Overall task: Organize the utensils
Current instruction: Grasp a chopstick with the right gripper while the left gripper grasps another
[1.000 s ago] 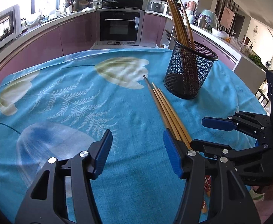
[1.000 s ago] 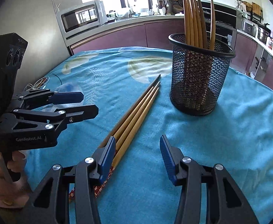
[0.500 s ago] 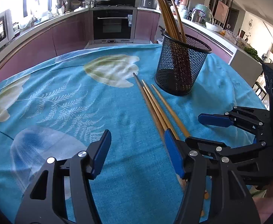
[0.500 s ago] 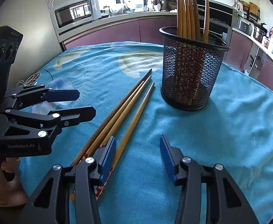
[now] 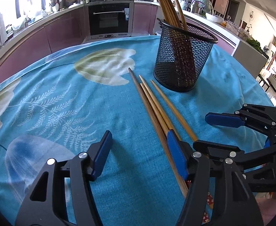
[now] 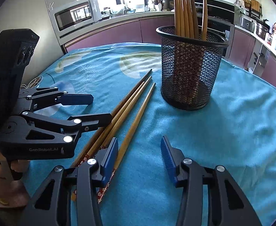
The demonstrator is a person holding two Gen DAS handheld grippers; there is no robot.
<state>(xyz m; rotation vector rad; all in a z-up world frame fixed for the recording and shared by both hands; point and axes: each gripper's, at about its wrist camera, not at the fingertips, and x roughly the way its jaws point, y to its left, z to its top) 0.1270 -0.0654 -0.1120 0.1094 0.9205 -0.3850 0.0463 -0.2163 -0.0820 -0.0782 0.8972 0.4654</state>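
Several wooden chopsticks (image 5: 153,103) (image 6: 126,101) lie side by side on the blue floral tablecloth (image 5: 62,98), one splayed a little apart. Behind them stands a black mesh holder (image 5: 183,64) (image 6: 190,71) with several more chopsticks (image 5: 166,0) (image 6: 185,9) upright in it. My left gripper (image 5: 139,150) (image 6: 98,108) is open and low over the cloth, its right finger over the near ends of the chopsticks. My right gripper (image 6: 138,146) (image 5: 202,130) is open with only cloth between its pads; the splayed chopstick runs under its left finger.
A hand (image 6: 6,179) holds the left gripper's handle. Purple kitchen cabinets, a built-in oven (image 5: 109,20) and a microwave (image 6: 75,17) ring the table. A coiled cable (image 6: 32,82) lies at the table's far left edge.
The left gripper has moved forward and down, closer to the chopsticks and the holder. One chopstick has splayed away from the bundle. The right gripper has hardly moved.
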